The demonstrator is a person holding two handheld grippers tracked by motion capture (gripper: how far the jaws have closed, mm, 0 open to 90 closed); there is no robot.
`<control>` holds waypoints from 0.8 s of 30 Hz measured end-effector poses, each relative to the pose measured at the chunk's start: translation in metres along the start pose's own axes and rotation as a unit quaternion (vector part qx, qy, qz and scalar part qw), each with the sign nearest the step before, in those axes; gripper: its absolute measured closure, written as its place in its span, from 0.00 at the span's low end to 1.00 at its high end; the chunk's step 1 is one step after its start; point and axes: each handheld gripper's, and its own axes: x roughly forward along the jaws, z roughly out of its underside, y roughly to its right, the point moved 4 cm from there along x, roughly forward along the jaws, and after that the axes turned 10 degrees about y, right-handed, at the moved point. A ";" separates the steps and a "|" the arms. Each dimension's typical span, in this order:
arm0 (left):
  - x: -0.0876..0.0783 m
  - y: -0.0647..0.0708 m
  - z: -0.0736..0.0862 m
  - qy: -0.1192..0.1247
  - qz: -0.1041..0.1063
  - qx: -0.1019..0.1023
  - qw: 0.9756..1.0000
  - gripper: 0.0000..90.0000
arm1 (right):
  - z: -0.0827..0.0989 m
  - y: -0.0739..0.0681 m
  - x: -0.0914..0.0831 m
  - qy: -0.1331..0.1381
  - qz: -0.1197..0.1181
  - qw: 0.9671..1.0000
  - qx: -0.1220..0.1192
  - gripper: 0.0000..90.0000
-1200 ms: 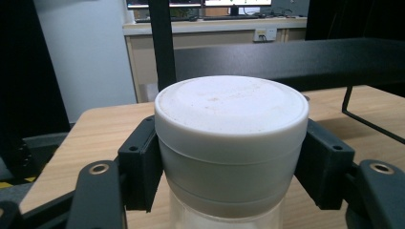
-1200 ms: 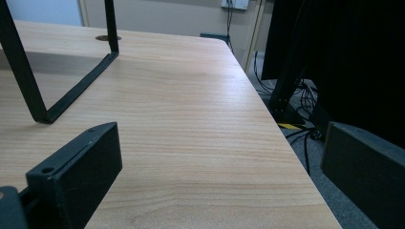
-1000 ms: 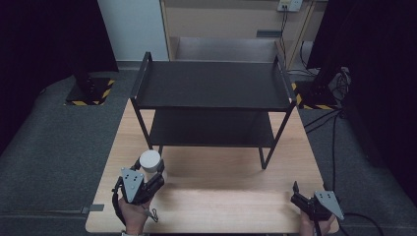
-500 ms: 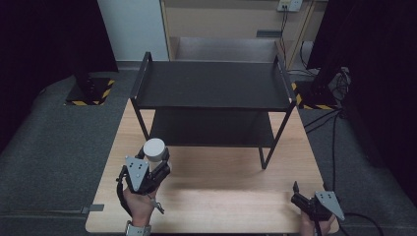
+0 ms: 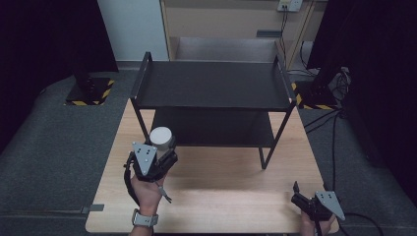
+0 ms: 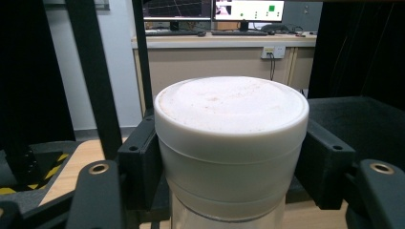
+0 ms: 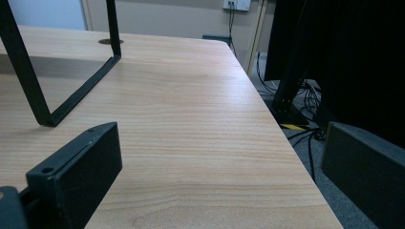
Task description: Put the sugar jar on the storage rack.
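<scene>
Jar [image 6: 231, 157], upright, clear glass body under a wide white lid

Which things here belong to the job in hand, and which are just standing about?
In the job:
- white-lidded jar
- left tongs, shut on the jar
- black shelf rack, just ahead of the jar

Standing about:
- right tongs, open over the wooden table
- wall socket

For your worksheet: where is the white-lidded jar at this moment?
In the high view, the white-lidded jar sits at the left, clamped in the left gripper, just before the black shelf rack's front-left leg.
</scene>
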 end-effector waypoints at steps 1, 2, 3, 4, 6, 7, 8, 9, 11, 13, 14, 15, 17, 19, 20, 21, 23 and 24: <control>0.002 0.001 -0.001 0.000 0.000 0.000 1.000 0.37 | 0.000 0.000 0.000 0.000 0.000 1.000 0.000 0.01; 0.003 0.001 -0.002 0.001 0.001 0.000 1.000 0.37 | 0.000 0.000 0.000 0.000 0.000 1.000 0.000 0.01; 0.005 0.001 -0.002 0.003 0.002 0.000 1.000 0.37 | 0.000 0.000 0.000 0.000 0.000 1.000 0.000 0.01; 0.006 0.002 -0.003 0.003 0.002 0.001 1.000 0.37 | 0.000 0.000 0.000 -0.001 0.000 1.000 0.000 0.01; 0.009 0.003 -0.006 0.006 0.004 0.002 1.000 0.37 | 0.000 0.000 0.000 -0.001 0.000 1.000 0.000 0.01; 0.010 0.003 -0.007 0.007 0.004 0.001 1.000 0.37 | 0.000 0.000 0.000 -0.001 0.000 1.000 0.000 0.01; 0.012 0.004 -0.008 0.007 0.005 0.001 1.000 0.37 | 0.000 0.000 0.000 -0.002 0.000 1.000 -0.001 0.01; 0.013 0.004 -0.010 0.008 0.005 0.000 1.000 0.37 | 0.000 0.000 0.000 -0.002 0.000 1.000 -0.001 0.01; 0.017 0.005 -0.012 0.009 0.005 0.000 1.000 0.37 | 0.000 0.000 0.001 -0.002 0.000 1.000 -0.001 0.01; 0.020 0.005 -0.014 0.009 0.005 0.000 1.000 0.37 | 0.000 0.000 0.001 -0.002 0.000 1.000 -0.001 0.01; 0.022 0.005 -0.015 0.009 0.004 0.000 1.000 0.37 | 0.000 0.000 0.001 -0.002 0.001 1.000 -0.001 0.01; 0.024 0.005 -0.016 0.010 0.004 -0.001 1.000 0.37 | 0.000 0.000 0.001 -0.002 0.001 1.000 -0.001 0.01; 0.027 0.005 -0.017 0.015 0.004 -0.001 1.000 0.37 | -0.001 0.000 0.001 -0.003 0.001 1.000 -0.001 0.01; 0.031 0.006 -0.019 0.020 0.004 0.002 1.000 0.37 | -0.001 0.000 0.001 -0.003 0.001 1.000 -0.002 0.01; 0.033 0.005 -0.021 0.021 0.005 0.003 1.000 0.37 | -0.001 0.000 0.001 -0.003 0.001 1.000 -0.003 0.01; 0.036 0.006 -0.022 0.023 0.004 0.004 1.000 0.37 | -0.001 0.000 0.001 -0.004 0.001 1.000 -0.003 0.01; 0.040 0.006 -0.023 0.023 0.004 0.006 1.000 0.37 | -0.001 0.000 0.001 -0.004 0.002 1.000 -0.003 0.01; 0.043 0.006 -0.023 0.022 0.004 0.005 1.000 0.37 | -0.001 0.000 0.001 -0.003 0.002 1.000 -0.003 0.01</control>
